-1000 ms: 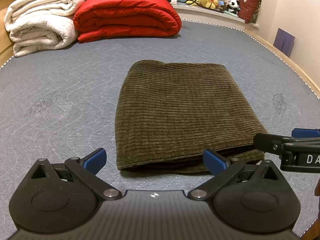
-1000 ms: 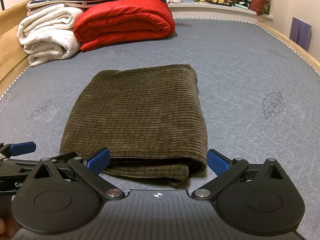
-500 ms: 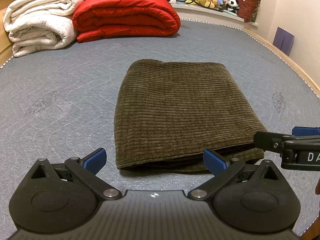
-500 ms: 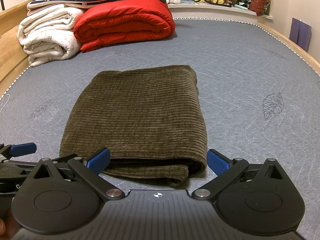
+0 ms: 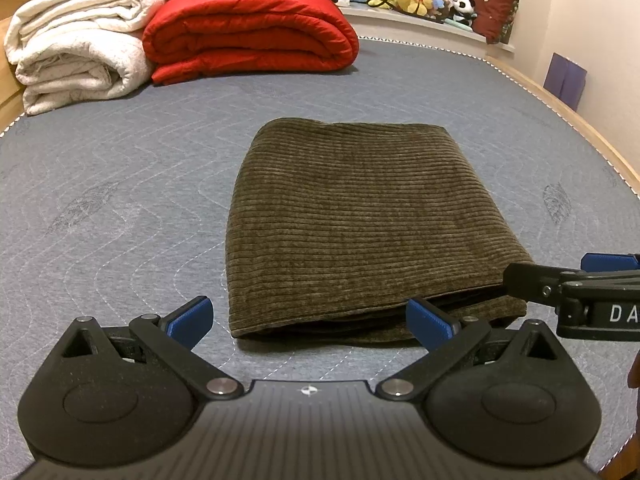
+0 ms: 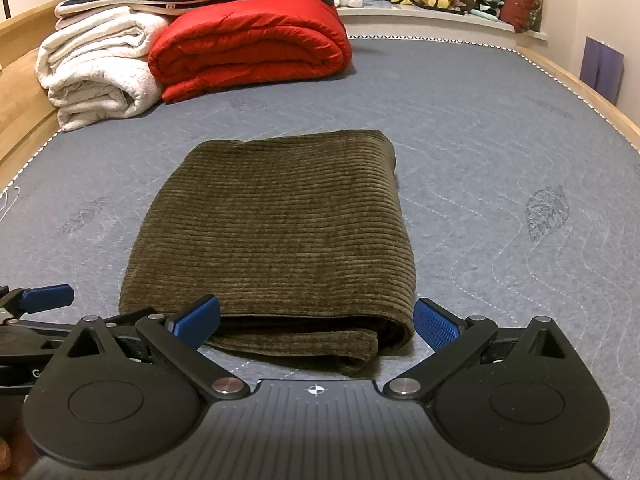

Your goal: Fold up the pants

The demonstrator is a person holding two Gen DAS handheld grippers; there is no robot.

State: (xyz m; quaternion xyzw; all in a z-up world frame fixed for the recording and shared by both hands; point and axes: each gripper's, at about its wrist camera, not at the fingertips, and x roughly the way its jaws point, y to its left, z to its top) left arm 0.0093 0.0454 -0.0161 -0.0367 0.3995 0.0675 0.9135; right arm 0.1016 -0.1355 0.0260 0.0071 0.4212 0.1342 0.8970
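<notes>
Almost nothing is seen to have changed over the last second: the pants (image 5: 360, 220) stay put as a folded olive corduroy rectangle at mid-frame on the bed (image 5: 120, 184), so the folding is judged finished. Both the left gripper (image 5: 308, 318) and right gripper (image 6: 316, 318) are kept wide open and empty at the near edge.

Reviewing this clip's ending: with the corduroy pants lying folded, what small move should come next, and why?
Probably draw both grippers straight back. The corduroy pants already lie as a compact folded rectangle on the mattress; the left gripper and right gripper are open, holding nothing. Only a lower layer sticks out at the near edge.
</notes>
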